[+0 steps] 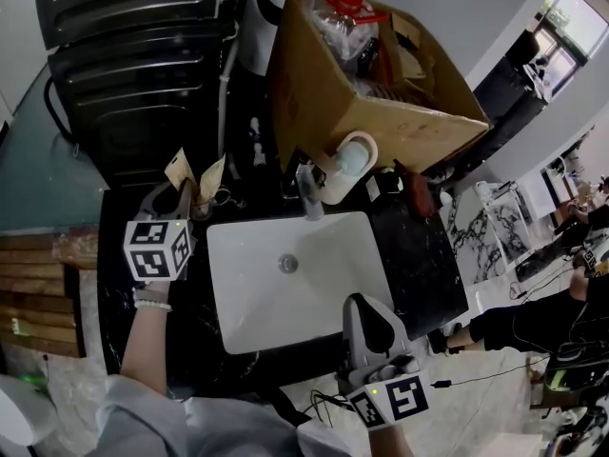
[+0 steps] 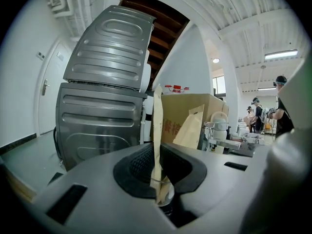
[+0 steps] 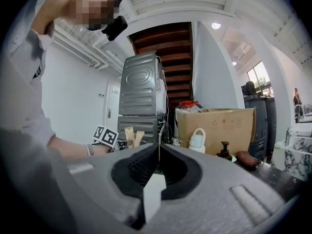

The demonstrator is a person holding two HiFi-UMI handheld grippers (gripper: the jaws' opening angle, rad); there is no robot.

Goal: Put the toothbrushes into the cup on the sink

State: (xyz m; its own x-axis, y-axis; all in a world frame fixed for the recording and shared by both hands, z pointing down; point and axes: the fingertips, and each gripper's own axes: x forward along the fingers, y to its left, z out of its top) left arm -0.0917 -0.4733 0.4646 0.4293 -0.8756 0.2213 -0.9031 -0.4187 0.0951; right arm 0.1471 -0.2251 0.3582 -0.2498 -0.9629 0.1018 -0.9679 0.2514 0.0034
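My left gripper is over the black counter left of the white sink, shut on a toothbrush in a brown paper wrapper that stands upright between its jaws. The wrapper's lower end sits in the mouth of a clear glass cup right under the jaws. A second paper-wrapped toothbrush leans just to the right of it; the gripper hides its foot. In the right gripper view both wrappers show beside the left marker cube. My right gripper hangs over the sink's front right corner, shut and empty.
A big open cardboard box full of items stands behind the sink, with a white jug and the faucet in front of it. A pump bottle is on the right counter. Stacked grey machines rise at the back left.
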